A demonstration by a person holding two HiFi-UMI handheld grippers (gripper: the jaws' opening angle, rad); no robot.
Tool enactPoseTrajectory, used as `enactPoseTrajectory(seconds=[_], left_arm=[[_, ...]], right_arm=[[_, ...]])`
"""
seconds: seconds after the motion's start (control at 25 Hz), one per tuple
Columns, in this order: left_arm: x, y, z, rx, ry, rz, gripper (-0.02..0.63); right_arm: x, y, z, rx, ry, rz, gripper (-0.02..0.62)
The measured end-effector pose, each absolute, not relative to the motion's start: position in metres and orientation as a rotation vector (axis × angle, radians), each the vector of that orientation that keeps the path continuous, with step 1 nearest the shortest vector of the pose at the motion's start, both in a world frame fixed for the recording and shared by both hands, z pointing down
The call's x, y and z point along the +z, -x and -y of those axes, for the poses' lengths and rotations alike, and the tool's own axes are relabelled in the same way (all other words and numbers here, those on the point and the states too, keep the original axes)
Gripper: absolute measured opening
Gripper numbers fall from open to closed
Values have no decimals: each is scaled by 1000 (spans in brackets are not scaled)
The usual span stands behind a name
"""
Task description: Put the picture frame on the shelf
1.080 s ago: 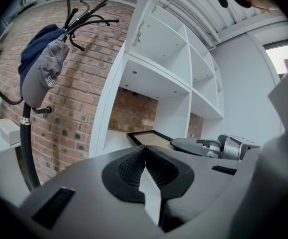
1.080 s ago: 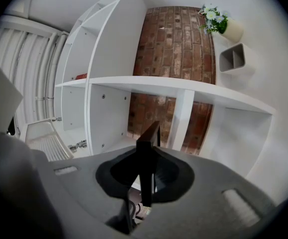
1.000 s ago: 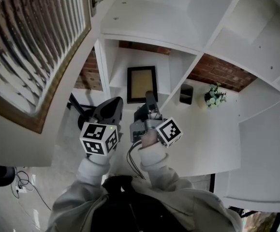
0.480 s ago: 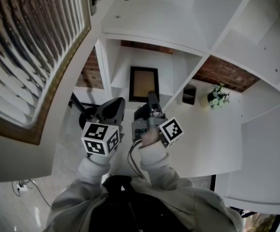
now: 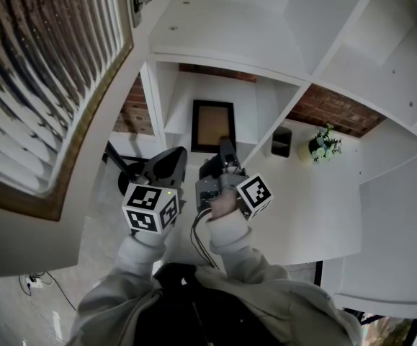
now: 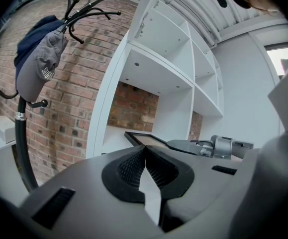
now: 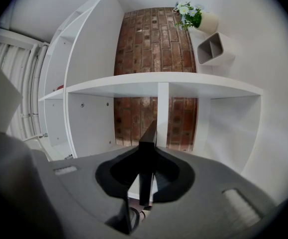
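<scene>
The white shelf [image 5: 230, 34] fills the upper and right parts of the head view; the black picture frame [image 5: 212, 125] shows at the centre of that view, in an open compartment, though whether it rests on the compartment's floor I cannot tell; the right gripper [image 5: 226, 148] has its jaws clamped on the frame's near edge, only narrowly apart; the left gripper [image 5: 166, 166], just left of it, has its jaws together on nothing; a small flower pot [image 5: 322, 144] stands at centre right.
</scene>
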State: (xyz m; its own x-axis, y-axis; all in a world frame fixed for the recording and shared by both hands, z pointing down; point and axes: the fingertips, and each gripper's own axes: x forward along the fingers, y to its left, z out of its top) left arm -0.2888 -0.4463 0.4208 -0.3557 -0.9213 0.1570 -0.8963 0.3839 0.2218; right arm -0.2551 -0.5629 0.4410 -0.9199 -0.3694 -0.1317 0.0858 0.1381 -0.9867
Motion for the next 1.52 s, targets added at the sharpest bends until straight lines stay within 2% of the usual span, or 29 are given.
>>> enactPoseTrajectory(seconds=[0.2,0.28,0.36,0.48,0.56,1.28,1.52], left_arm=[[421,287,447,-150,-1613,2388,5],[421,287,447,-150,-1615,2389,6],[421,287,446,-151,-1610,2392,6],[420,287,444,-151,-1610,2396,6],[419,286,443,-152,-1610,2399,5],[421,254,435,-182,-1663,2349,6],[428,229,435,-195,-1713,2291,5]], right_arm=[[441,254,564,-1831,284,-2092,53],[440,254,565,-1829,275,-2079,119],[440,253,565,-1839,276,-2067,148],[442,252,563,-1851,282,-2075,228],[441,253,562,-1849,266,-2080,250],[442,208,544,-1806,274,-2095,256],[435,175,534,-1667,328,-2212,256]])
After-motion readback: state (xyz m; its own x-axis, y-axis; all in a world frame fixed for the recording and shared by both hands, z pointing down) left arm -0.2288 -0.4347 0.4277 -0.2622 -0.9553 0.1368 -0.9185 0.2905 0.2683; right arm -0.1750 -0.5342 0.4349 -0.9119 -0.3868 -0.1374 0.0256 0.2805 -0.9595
